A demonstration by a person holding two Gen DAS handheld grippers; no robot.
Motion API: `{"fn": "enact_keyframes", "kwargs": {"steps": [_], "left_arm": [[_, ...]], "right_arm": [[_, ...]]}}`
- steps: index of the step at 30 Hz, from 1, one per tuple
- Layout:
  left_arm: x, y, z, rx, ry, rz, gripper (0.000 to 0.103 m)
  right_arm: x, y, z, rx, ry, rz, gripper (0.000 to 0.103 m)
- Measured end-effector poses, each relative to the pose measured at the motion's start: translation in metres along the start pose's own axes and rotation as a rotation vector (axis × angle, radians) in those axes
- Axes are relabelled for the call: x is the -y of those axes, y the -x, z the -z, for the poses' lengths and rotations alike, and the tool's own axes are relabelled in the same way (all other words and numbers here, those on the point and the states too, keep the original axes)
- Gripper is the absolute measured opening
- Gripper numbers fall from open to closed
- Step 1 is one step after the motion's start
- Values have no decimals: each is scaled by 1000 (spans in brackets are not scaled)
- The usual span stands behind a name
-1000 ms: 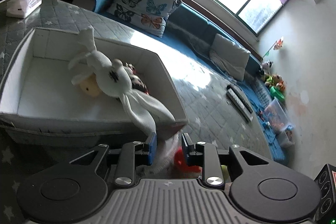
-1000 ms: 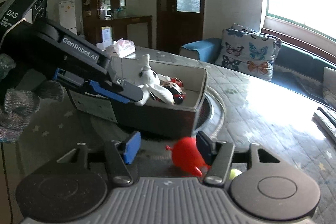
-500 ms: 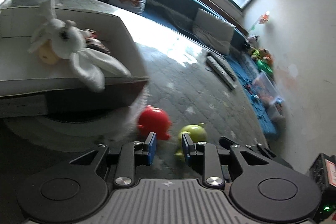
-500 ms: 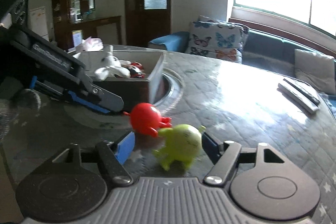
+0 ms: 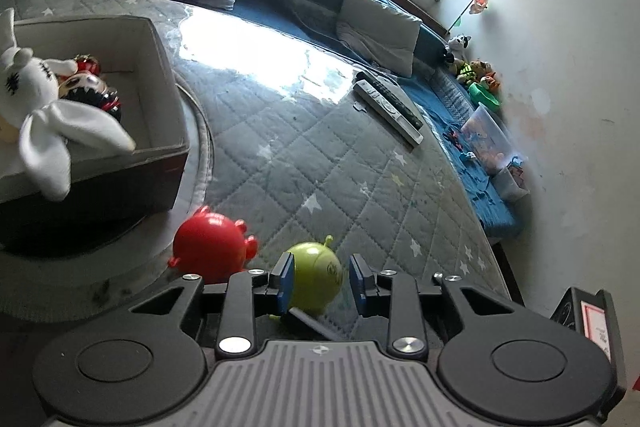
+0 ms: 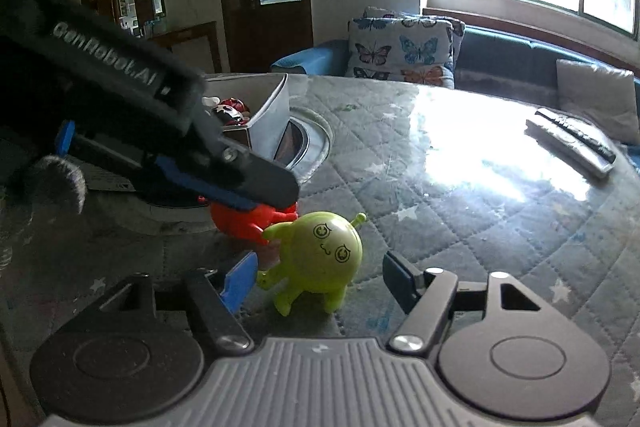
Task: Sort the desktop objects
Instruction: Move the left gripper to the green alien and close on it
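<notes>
The green toy (image 6: 320, 259) stands on the quilted table (image 6: 460, 211), between the two fingers of the right tool (image 6: 320, 281). The jaws of this tool are closing, but its pads are apart from the toy on both sides. In the left wrist view the same green toy (image 5: 316, 281) appears between the fingers of the left tool (image 5: 320, 285), whose jaws are opening; whether a pad touches it I cannot tell. The red toy (image 5: 210, 247) lies just beside the green one, touching it. The box (image 5: 168, 131) with a white plush rabbit (image 5: 36, 115) stands near, on the left.
</notes>
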State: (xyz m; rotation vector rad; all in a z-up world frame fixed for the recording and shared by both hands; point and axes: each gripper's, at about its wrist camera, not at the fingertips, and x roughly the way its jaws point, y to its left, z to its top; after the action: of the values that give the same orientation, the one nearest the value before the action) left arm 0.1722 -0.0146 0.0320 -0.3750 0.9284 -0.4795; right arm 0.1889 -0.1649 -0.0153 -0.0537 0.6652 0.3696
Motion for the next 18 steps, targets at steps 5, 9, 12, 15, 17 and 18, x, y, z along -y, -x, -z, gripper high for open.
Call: {"fn": "enact_keyframes", "kwargs": {"steps": [5, 9, 12, 15, 17, 18], "left_arm": [[2, -13, -5, -22, -2, 4, 34], [0, -21, -6, -32, 0, -5, 34], [-3, -24, -7, -36, 13, -7, 34], [-6, -24, -8, -38, 16, -13, 34], [-8, -25, -8, -38, 20, -13, 34], [-9, -25, -8, -37, 23, -16, 34]], "right_arm": [[6, -4, 2, -12, -29, -27, 64], [11, -7, 3, -19, -50, -48, 59], [15, -10, 2, -19, -63, -60, 59], [16, -11, 1, -20, -67, -71, 59], [16, -13, 0, -23, -68, -75, 59], [15, -14, 0, -24, -69, -77, 59]]}}
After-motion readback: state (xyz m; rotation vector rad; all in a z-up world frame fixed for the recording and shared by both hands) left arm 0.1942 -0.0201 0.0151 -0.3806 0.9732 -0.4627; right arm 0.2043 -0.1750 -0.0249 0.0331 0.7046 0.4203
